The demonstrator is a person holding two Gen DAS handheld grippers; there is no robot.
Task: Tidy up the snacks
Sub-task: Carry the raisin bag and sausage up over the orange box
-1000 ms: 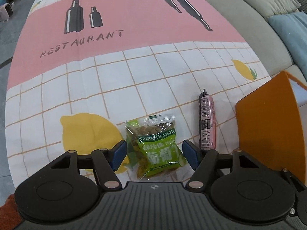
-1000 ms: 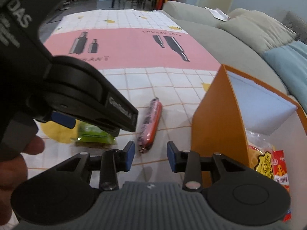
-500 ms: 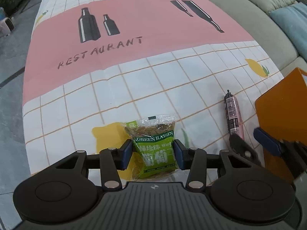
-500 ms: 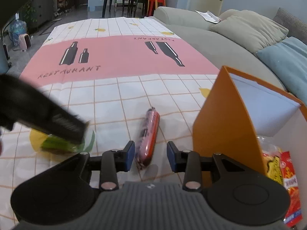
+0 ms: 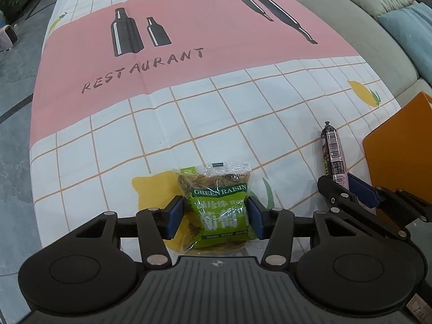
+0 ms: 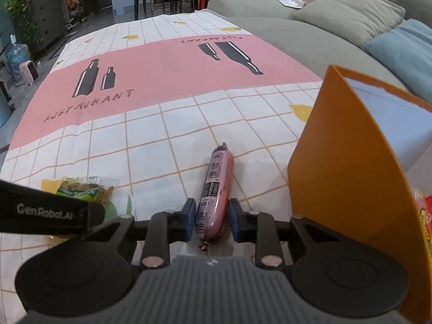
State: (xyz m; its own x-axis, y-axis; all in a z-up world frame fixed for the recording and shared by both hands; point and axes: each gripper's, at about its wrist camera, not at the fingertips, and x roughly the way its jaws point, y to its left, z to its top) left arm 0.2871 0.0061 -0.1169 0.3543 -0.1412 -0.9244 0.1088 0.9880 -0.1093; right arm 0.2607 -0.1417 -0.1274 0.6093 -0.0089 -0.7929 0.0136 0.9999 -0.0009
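A green raisin packet (image 5: 220, 210) lies on the tablecloth; my left gripper (image 5: 214, 217) is shut on it, both blue pads touching its sides. The packet also shows in the right wrist view (image 6: 83, 189). A pink sausage stick (image 6: 216, 191) lies lengthwise between the jaws of my right gripper (image 6: 212, 221), which straddle its near end with small gaps, so it is open. The sausage (image 5: 332, 155) and the right gripper (image 5: 344, 189) show at the right of the left wrist view. An orange box (image 6: 348, 167) stands right of the sausage, with snack packets (image 6: 424, 216) inside.
A pink and white checked tablecloth (image 5: 189, 54) covers the table. A grey sofa (image 6: 310, 35) with cushions runs along the right. The left gripper's arm (image 6: 46, 210) crosses the left of the right wrist view. Chairs and a cabinet stand far behind.
My left gripper closed in on the raisin packet and now grips it. My right gripper moved forward over the sausage so its near end lies between the jaws.
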